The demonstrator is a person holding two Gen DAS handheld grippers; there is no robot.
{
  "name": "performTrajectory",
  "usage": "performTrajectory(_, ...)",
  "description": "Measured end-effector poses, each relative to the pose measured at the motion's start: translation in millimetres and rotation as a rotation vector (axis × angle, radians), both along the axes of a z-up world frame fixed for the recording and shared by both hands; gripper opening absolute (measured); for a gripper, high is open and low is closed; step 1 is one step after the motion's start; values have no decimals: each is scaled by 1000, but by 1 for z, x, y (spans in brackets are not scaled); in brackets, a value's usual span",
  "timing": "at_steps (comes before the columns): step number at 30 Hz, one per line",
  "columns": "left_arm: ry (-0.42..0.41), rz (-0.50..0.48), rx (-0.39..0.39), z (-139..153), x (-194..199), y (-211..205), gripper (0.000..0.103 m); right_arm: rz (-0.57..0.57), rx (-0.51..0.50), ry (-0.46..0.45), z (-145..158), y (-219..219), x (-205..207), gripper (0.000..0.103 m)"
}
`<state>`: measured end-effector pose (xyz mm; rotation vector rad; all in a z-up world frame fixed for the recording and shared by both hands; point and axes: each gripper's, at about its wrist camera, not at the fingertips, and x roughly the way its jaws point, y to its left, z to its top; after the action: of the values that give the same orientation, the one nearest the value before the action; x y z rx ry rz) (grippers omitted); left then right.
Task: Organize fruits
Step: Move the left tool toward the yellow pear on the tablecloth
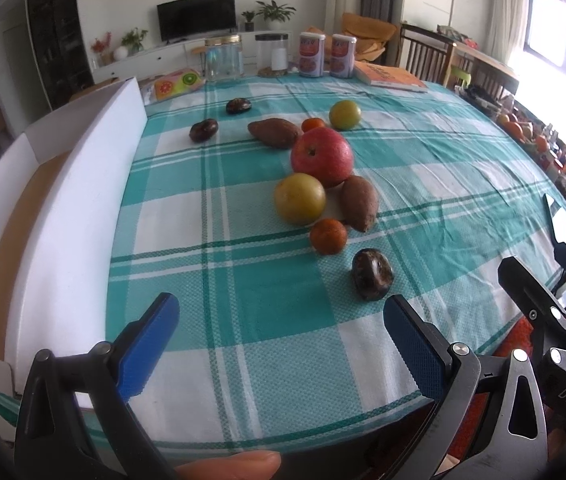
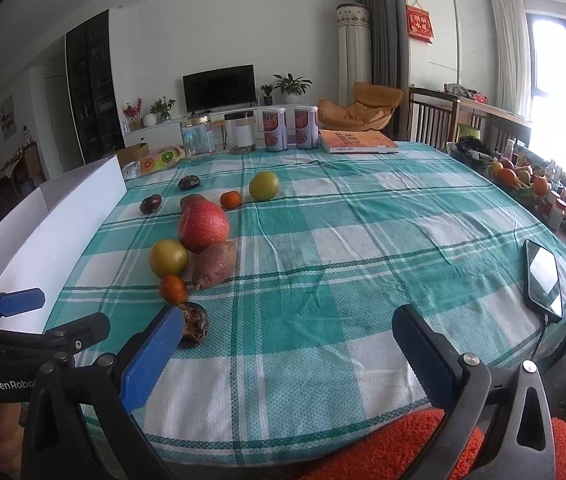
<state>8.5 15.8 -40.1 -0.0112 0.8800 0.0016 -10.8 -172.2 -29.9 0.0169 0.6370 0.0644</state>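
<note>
Left gripper (image 1: 281,314): nearest, low over the near edge of the surface, blue-padded jaws wide apart with nothing between them; a fingertip (image 1: 229,465) shows under it.
Right gripper (image 2: 289,326): to the right of the left one, also at the near edge, jaws wide apart and empty.
Surface (image 1: 243,288): covered by a teal and white checked cloth.
Near passion fruit (image 1: 372,275): dark and wrinkled, closest fruit, just beyond the left gripper's right finger.
Near tangerine (image 1: 328,236): just behind that fruit.
Middle cluster: a yellow-green fruit (image 1: 300,199), a sweet potato (image 1: 359,203) to its right, and a red apple (image 1: 322,156) behind both, all close together.
Farther fruits: a second sweet potato (image 1: 274,133), a small tangerine (image 1: 314,124), a second green fruit (image 1: 345,114), and two dark passion fruits (image 1: 203,129) (image 1: 239,105) to the left.
White box (image 1: 83,184): open, along the left edge of the surface.
Phone (image 2: 544,276): lies near the right edge.
Far edge: jars (image 1: 223,58), two cans (image 1: 326,55) and a book (image 1: 389,75).
</note>
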Motion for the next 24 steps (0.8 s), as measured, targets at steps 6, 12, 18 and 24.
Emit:
performTrajectory(6, -9, 0, 2, 1, -2, 0, 102, -10, 8, 4, -1, -5, -1, 103)
performTrajectory(12, 1, 5, -10, -2, -2, 3, 102, -14, -3, 19, -4, -4, 1, 103)
performTrajectory(18, 9, 0, -9, -5, 0, 0, 102, -19, 6, 22, -5, -6, 1, 103)
performTrajectory(24, 23, 7, -11, -8, 1, 3, 102, -15, 1, 25, -5, -6, 1, 103)
